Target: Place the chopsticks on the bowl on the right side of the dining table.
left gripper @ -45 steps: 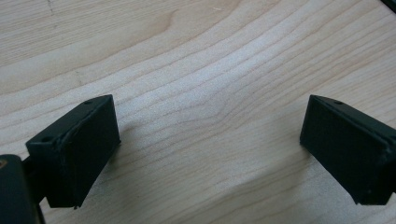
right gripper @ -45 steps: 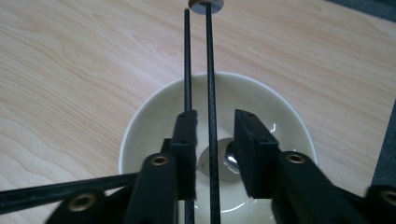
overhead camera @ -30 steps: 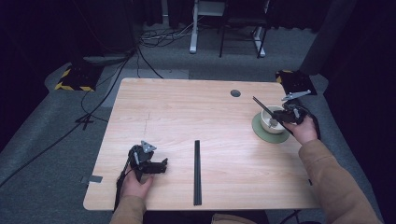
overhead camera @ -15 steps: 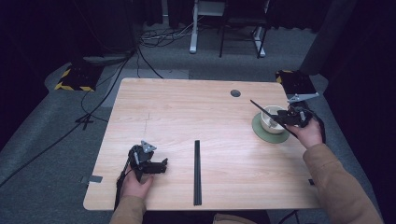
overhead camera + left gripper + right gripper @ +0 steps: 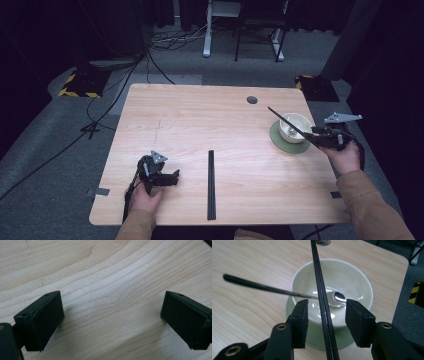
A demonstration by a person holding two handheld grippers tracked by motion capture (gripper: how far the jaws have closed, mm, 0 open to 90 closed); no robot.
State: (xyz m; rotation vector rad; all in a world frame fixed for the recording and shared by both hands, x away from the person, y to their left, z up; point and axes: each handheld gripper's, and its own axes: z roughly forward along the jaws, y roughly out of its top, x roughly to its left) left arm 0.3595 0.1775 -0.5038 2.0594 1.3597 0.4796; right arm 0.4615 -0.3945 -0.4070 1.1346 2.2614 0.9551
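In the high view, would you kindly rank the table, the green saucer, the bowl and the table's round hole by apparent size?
1. Table
2. Green saucer
3. Bowl, slightly smaller than the saucer beneath it
4. Round hole

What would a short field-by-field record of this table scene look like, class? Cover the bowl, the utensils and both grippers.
bowl: cream bowl standing on a green saucer, near the table's right edge
spoon: spoon resting in the bowl, handle over the rim
chopsticks: pair of chopsticks lying across the bowl, between open jaws, pads clear
strip: black strip lying mid-table
right gripper: jaws have just been opening
left gripper: open over bare wood
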